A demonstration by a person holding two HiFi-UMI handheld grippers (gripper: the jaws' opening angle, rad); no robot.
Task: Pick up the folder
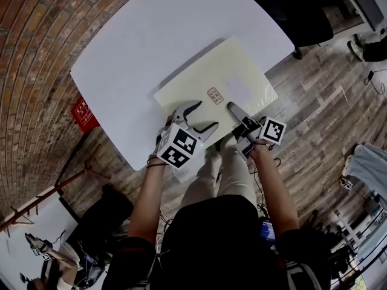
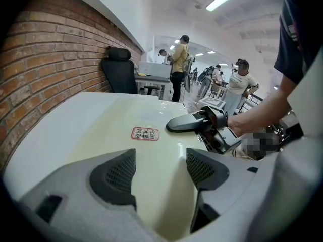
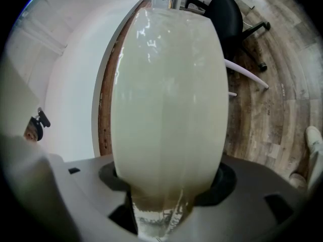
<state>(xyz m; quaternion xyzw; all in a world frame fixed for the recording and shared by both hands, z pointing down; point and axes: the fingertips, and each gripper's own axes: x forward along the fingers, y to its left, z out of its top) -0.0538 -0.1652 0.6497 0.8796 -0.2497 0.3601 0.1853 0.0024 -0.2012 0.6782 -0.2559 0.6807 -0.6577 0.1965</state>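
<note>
Head view: the cream folder (image 1: 211, 80) lies flat on the white table (image 1: 151, 35), toward its 5 o'clock side, with one corner jutting past the edge at 4 o'clock; the right gripper (image 1: 237, 113) pinches the folder's near edge, and the right gripper view shows the sheet clamped between its jaws; the left gripper (image 1: 204, 116) hangs over the folder's 7 o'clock corner, jaws spread, gripping nothing; a red label (image 1: 214, 95) sits at its 12 o'clock.
</note>
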